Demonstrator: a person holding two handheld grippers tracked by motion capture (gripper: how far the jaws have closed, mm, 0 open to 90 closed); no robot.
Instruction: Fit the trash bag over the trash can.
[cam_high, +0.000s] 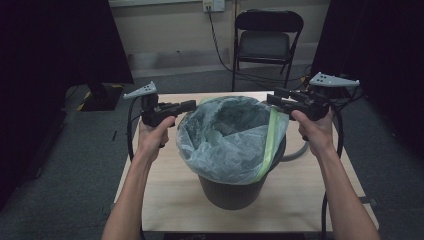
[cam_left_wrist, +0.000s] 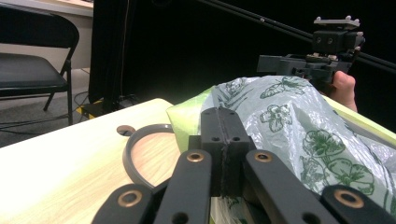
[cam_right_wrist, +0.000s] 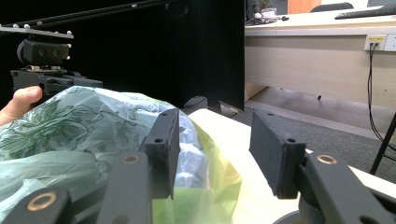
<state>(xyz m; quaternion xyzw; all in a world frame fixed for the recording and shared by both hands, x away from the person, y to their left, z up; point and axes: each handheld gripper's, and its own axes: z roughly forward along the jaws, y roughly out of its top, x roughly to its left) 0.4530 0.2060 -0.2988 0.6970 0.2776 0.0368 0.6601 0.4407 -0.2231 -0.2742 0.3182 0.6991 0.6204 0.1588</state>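
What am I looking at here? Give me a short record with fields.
Setting: wooden table
Main thing: dark bin lined with a translucent bag with a green edge
Left gripper: jaws shut, at the bag's left rim; whether they pinch the bag cannot be told
Right gripper: jaws apart, nothing pressed between them
Also there: grey ring on the table, folding chair behind

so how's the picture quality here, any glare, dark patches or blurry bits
High view: dim overall, black curtains swallow both sides; the translucent printed plastic bin liner is evenly lit and fairly sharp. Left gripper view: the pale wooden table glares near white, and the shut left tongs up close look soft. Right gripper view: the right tongs are blurred, the background crisper.
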